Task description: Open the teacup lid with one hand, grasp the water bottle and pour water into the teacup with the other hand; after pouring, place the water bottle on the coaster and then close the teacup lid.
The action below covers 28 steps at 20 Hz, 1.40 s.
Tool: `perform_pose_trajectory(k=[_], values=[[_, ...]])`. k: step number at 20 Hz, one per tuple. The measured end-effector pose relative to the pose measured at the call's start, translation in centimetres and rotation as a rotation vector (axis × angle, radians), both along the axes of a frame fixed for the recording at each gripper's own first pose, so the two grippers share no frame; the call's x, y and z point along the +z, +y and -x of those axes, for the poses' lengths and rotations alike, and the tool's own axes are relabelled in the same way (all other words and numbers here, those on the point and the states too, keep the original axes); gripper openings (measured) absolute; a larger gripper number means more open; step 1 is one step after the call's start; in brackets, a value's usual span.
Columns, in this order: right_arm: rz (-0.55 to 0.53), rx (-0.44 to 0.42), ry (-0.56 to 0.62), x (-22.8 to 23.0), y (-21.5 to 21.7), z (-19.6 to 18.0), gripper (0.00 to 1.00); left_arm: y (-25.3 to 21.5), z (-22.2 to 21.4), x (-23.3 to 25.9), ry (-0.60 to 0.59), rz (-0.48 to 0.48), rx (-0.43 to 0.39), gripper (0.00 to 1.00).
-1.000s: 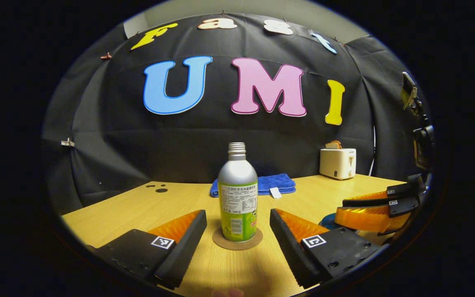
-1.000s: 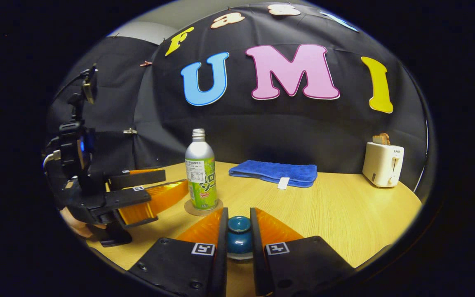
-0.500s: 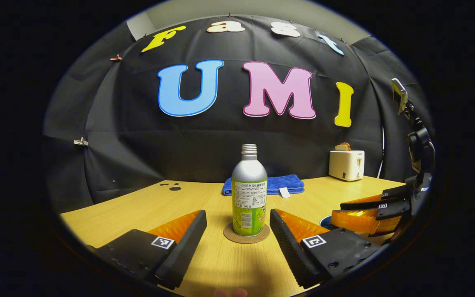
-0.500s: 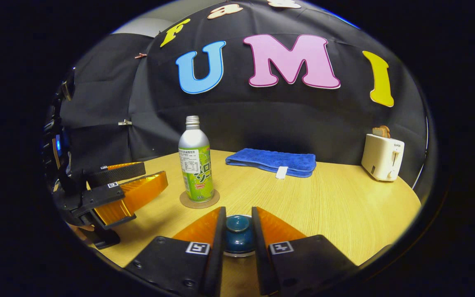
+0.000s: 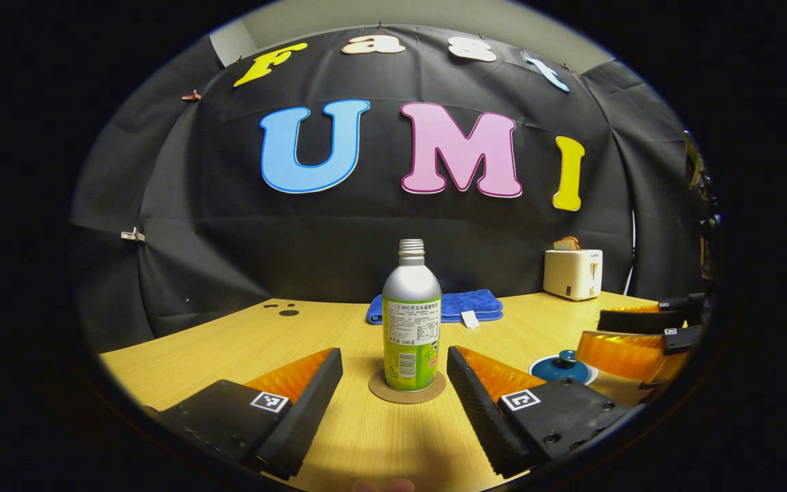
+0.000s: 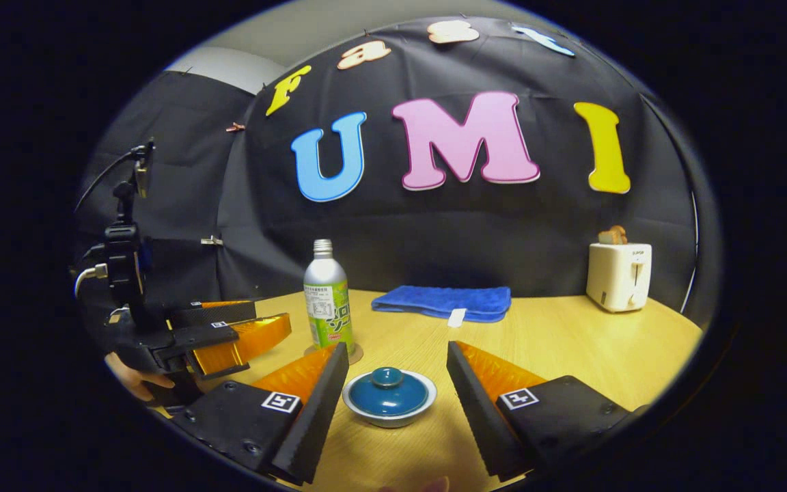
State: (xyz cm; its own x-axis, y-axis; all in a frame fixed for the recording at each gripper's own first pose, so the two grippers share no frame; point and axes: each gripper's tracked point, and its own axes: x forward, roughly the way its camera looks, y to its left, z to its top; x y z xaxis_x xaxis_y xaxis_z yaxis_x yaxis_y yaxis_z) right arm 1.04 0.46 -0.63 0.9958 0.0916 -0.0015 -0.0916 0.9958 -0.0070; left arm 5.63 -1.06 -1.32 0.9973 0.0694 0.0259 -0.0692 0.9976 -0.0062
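A silver bottle with a green label [image 5: 410,321] stands upright and uncapped on a round brown coaster [image 5: 407,389]. My left gripper [image 5: 394,354] is open, with the bottle just beyond its fingertips, untouched. The white teacup with its blue lid [image 6: 389,395] on top sits on the table between the fingers of my right gripper [image 6: 397,348], which is open and clear of it. In the left gripper view the teacup [image 5: 563,365] lies to the right, beside the right gripper [image 5: 595,330]. In the right gripper view the bottle [image 6: 328,304] stands back left, by the left gripper [image 6: 270,316].
A folded blue towel [image 6: 445,301] lies at the back of the wooden table [image 6: 571,342]. A white toaster [image 6: 617,273] with bread in it stands at the back right. A hand [image 6: 130,379] holds the left gripper at the table's left edge.
My right gripper has opened, let go of the lid's knob and drawn back; the lid rests on the teacup. The left gripper backed off slightly from the bottle earlier, then held still.
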Motion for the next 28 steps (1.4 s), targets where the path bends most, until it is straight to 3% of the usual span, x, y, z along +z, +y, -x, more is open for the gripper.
perform_pose_trajectory(k=[5, 12, 28], values=[[-0.009, -0.022, -0.003, 0.1, -1.3, 1.3, 0.92, 0.0, 0.0, 0.0, 0.0, 0.0, 0.001, 0.97], [-0.003, -0.178, -0.01, 0.2, -5.2, 2.7, 0.92, -1.1, 0.4, 0.1, -0.001, -0.003, -0.027, 0.97], [-0.004, -0.193, -0.009, 0.3, -5.3, 2.8, 0.92, -1.0, 0.5, 0.2, 0.0, -0.002, -0.027, 0.97]])
